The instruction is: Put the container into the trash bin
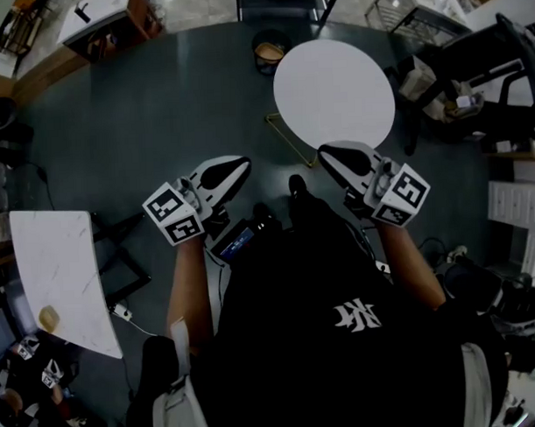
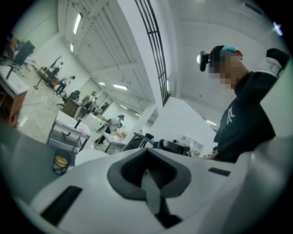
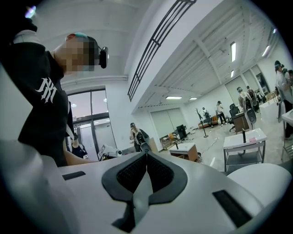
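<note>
Since the left hand-held gripper (image 1: 241, 165) and the right hand-held gripper (image 1: 325, 154) are both clamped shut on nothing, and a tan container (image 1: 269, 51) seems to sit inside the dark trash bin (image 1: 264, 67) on the floor beyond the bare round tabletop (image 1: 333, 92), the job looks finished.

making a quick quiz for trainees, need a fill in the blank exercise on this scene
1. The left claw and the right claw are both ___, with nothing between them.
2. The white table top ahead of the person has a ___ outline.
3. The small dark tub with a tan inside stands on the dark teal ___, beside that table top.
4. The person's short-sleeved shirt is ___.

Missing words: shut; round; floor; black.
</note>
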